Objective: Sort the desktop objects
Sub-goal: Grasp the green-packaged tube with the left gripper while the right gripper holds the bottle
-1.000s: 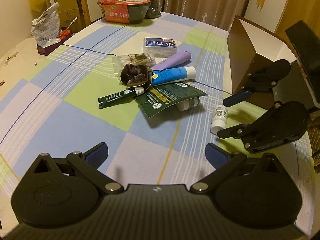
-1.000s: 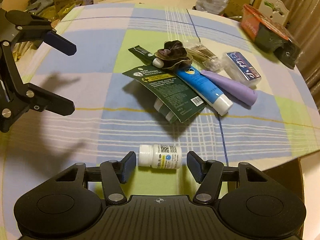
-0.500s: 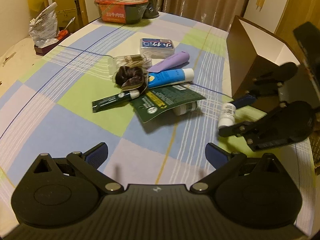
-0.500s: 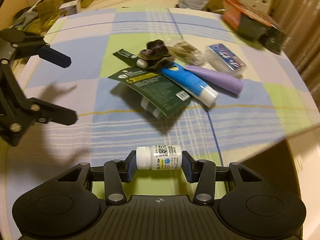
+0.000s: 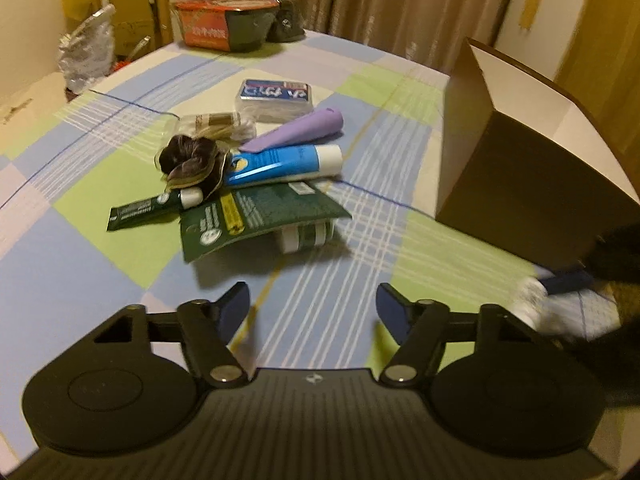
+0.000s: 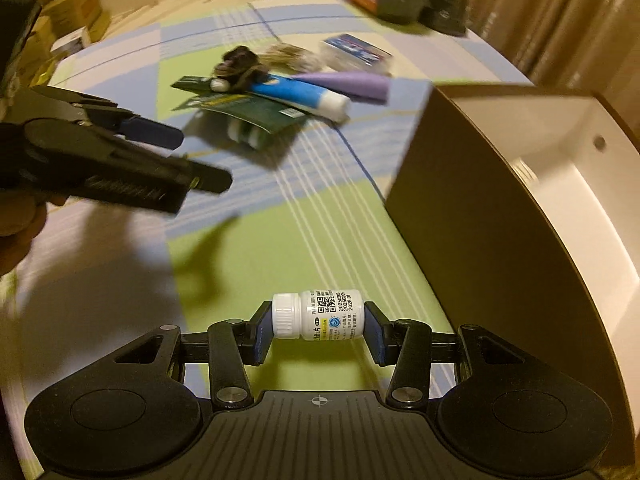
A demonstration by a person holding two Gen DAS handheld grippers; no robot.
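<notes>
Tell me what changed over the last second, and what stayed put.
The right gripper closed on the small white bottle, which had lain on the tablecloth, lifted it clear and swung it toward the open brown box. The left gripper, open and empty throughout, narrowed slightly and moved nearer the pile. The blue tube, purple tube, green card and scrunchie kept their places.

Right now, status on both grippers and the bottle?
Right gripper shut on white pill bottle, lifted beside open brown box. Left gripper open, empty. Nothing between bottle and box.
</notes>
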